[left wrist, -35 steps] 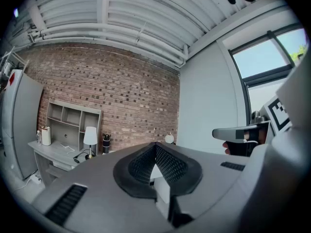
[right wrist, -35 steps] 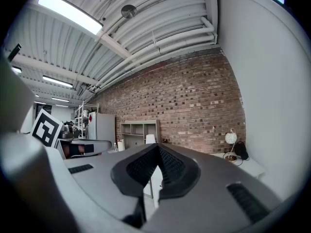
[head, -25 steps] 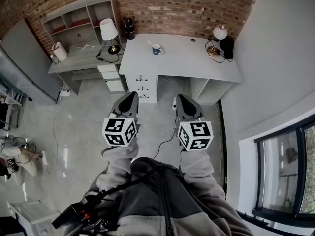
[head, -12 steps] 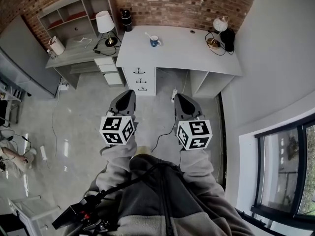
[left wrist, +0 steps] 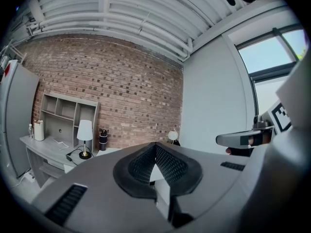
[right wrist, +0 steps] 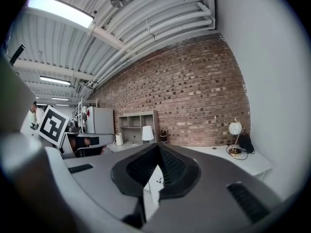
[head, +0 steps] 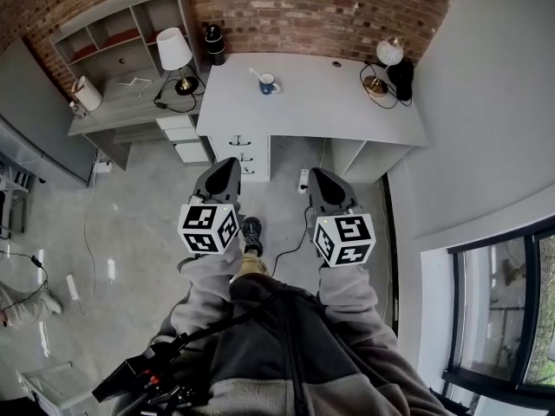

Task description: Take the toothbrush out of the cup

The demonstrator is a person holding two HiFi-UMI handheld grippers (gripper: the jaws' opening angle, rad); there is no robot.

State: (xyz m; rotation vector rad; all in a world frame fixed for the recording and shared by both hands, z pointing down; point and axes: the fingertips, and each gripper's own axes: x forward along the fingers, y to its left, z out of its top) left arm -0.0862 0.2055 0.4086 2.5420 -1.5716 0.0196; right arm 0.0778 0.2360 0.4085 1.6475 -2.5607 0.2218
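Ahead of you, a red brick wall backs a white desk with drawers. Left of it stands a grey shelved desk bearing a white-shaded lamp. Glossy grey floor lies below, and a dark-framed window is at your right.

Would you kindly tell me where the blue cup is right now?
In the head view, the blue cup stands on the white desk, toward its left rear, right of the black bottle and the lamp.

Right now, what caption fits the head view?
Left hand-held gripper and right hand-held gripper face a white desk bearing a blue cup with a toothbrush.
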